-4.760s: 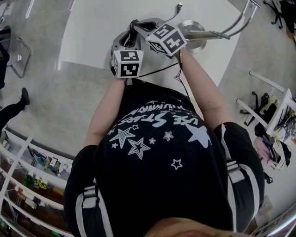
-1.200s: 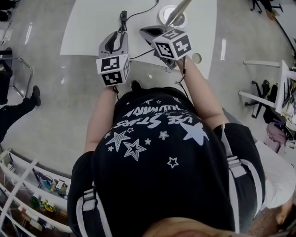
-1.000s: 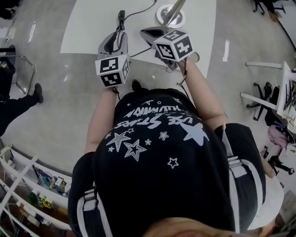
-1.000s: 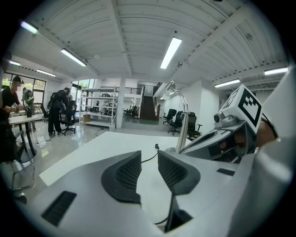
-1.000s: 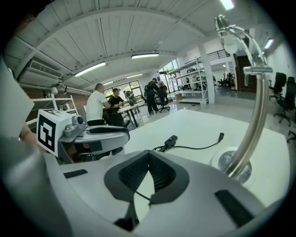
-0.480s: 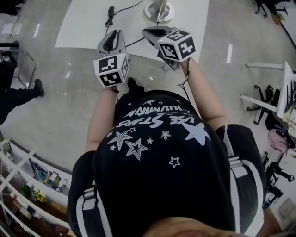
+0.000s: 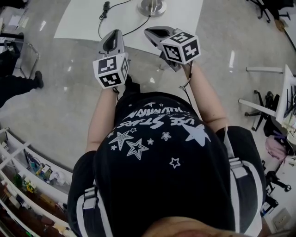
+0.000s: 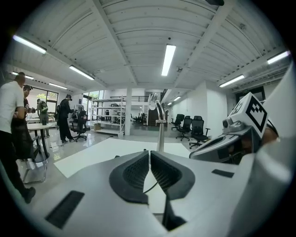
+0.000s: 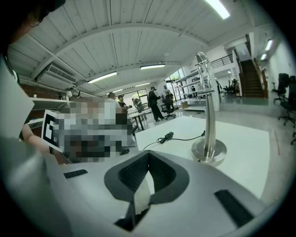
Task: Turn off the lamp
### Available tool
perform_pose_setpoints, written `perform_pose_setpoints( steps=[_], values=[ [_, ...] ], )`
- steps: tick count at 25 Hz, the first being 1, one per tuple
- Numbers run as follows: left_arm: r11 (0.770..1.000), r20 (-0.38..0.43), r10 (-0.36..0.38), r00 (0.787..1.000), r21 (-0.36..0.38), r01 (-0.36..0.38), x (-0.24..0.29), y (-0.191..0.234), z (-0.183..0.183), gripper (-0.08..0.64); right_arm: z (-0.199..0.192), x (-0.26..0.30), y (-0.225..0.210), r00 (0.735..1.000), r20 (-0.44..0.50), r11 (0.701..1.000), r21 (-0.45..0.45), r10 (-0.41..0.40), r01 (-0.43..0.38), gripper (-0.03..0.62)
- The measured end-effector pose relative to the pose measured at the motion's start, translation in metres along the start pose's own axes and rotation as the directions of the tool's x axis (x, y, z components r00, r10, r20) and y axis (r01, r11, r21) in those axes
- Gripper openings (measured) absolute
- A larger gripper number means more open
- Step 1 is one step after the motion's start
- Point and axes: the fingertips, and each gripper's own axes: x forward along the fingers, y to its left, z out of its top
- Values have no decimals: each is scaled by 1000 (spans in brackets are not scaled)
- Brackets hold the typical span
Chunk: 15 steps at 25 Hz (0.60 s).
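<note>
The lamp (image 7: 151, 6) stands on a round metal base at the far edge of the white table (image 7: 83, 23). Its chrome pole (image 9: 206, 102) rises into a curved neck, and its black cord with an inline switch (image 9: 166, 136) trails left across the table. Both grippers hang over the floor, short of the table's near edge and well away from the lamp. My left gripper (image 8: 149, 152) is closing, its pads almost meeting, with nothing between them. My right gripper (image 9: 148, 152) is shut and empty. The lamp pole (image 8: 160, 134) shows straight ahead in the left gripper view.
A metal chair (image 7: 27, 51) and a person's legs (image 7: 14, 88) are on the floor to the left. Shelving (image 7: 27, 171) runs along the lower left. Several people (image 8: 9, 125) stand at desks, and office chairs (image 8: 189, 127) stand beyond the table.
Both grippers have drawn back from the table toward my body. The lamp base and the table have slid toward the top edge of the head view.
</note>
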Motion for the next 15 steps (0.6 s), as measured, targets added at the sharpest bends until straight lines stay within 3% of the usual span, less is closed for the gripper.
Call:
perform_pose_setpoints(
  steps=[15],
  values=[
    [999,37,47,998,-10,-47,-54,-60,0,23,-4,-75,17,990,139,997,-79,-6,17,5]
  ],
)
